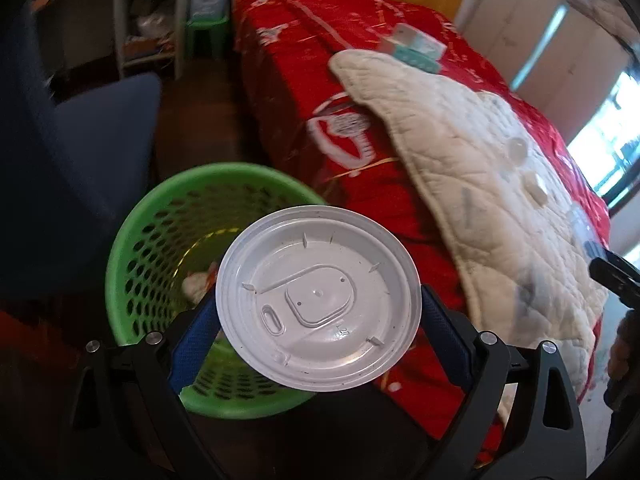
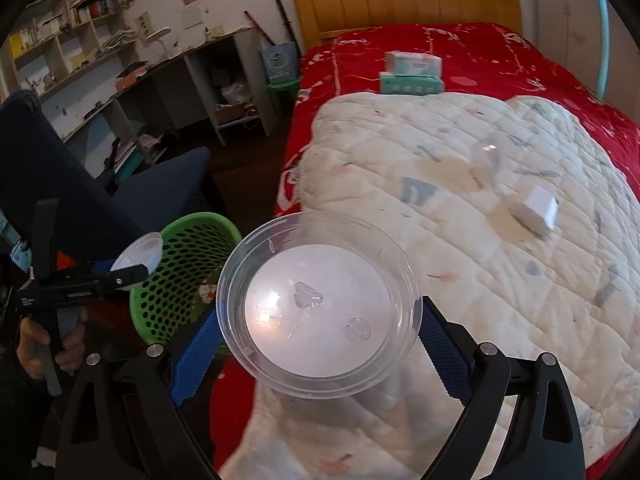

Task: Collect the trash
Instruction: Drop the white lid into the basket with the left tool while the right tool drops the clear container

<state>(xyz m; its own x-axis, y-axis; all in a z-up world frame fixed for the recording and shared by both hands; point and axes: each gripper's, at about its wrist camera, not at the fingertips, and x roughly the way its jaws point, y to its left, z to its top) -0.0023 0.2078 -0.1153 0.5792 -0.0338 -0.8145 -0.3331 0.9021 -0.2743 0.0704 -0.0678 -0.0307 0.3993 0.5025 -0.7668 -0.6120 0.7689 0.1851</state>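
The left gripper [image 1: 320, 312] clamps one white plastic lid [image 1: 318, 298] above the single green basket [image 1: 160, 240] beside the bed [image 1: 304, 80]. The right gripper [image 2: 320, 320], spread wide, grips one clear round container [image 2: 318, 300]. Two, perhaps three, blurred bits of litter lie on the quilt [image 2: 400, 152].

red bedspread [image 2: 480, 48], white quilt [image 2: 460, 240], blue chair [image 1: 80, 152]
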